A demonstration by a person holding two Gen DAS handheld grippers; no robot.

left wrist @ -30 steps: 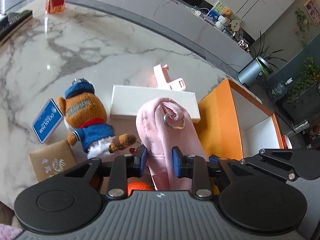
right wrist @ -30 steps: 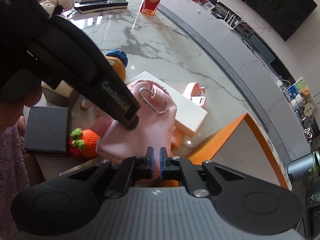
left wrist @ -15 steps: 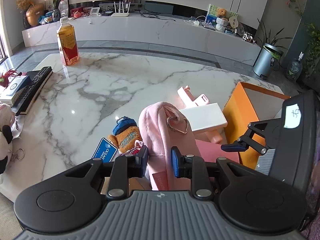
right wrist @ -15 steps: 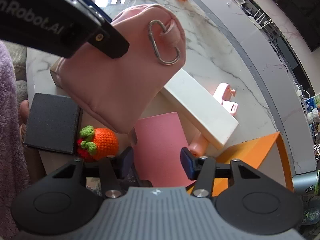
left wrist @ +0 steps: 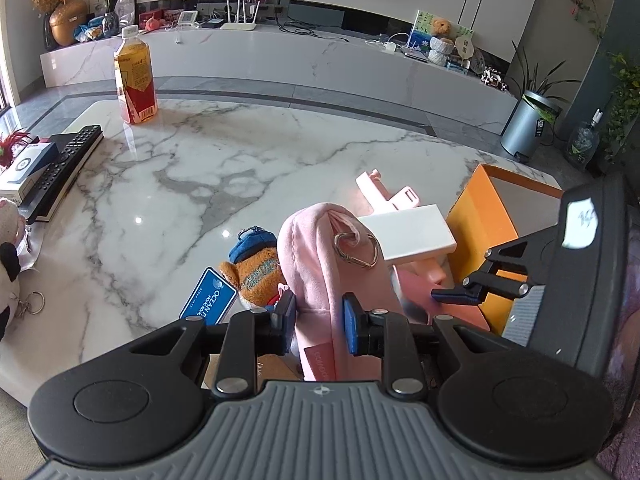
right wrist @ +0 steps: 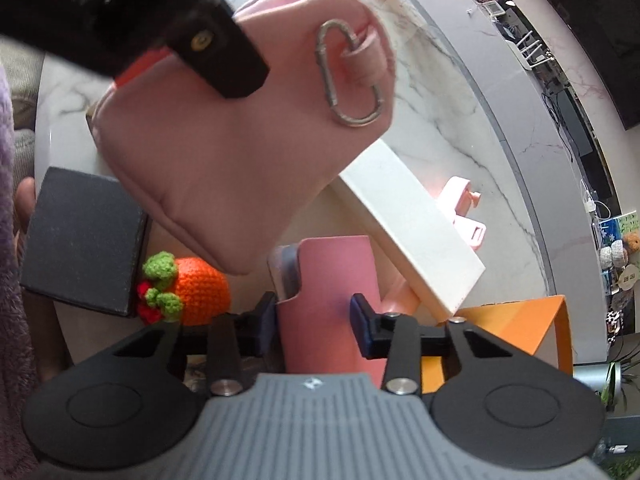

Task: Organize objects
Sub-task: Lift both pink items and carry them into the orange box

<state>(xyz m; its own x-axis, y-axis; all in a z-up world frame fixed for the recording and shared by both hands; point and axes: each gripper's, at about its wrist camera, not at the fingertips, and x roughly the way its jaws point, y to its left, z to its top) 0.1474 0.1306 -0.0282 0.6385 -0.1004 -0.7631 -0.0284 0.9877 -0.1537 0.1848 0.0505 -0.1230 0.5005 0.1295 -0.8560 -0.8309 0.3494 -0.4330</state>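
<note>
A white marble table (left wrist: 168,184) with grey veins is seen carrying everything in the scene. At its right edge an open orange box (left wrist: 484,216) is stood, its pale inside facing upward. A long white box (left wrist: 408,232) is laid just beside the orange one, with a pink plastic holder (left wrist: 394,194) partly tucked beneath it.

A soft pink pouch (left wrist: 320,264) is held off the table, clamped between the pads of the left gripper (left wrist: 319,318); a metal carabiner (left wrist: 356,250) is hung from a fabric loop near the pouch's top. In the right wrist view the same pouch (right wrist: 224,140) is seen filling the middle, with the carabiner (right wrist: 350,76) at its upper right.

Below the pouch a pink phone case (right wrist: 328,292) is lain flat on the table, and the right gripper (right wrist: 314,322) is set astride it. Its jaws have just been closing, and the case is seen between them. The right pad appears to be kept slightly apart from the case's edge, while contact on the left side cannot be told.

A black square box (right wrist: 84,240) is placed at the near left, with a crocheted orange fruit (right wrist: 196,292) just beside it. A bear plush in a blue cap (left wrist: 256,264) and a blue tag (left wrist: 208,300) are lain behind the left gripper. A bottle of amber drink (left wrist: 134,76) is stood far back, and a remote control (left wrist: 64,168) is rested at the left edge.
</note>
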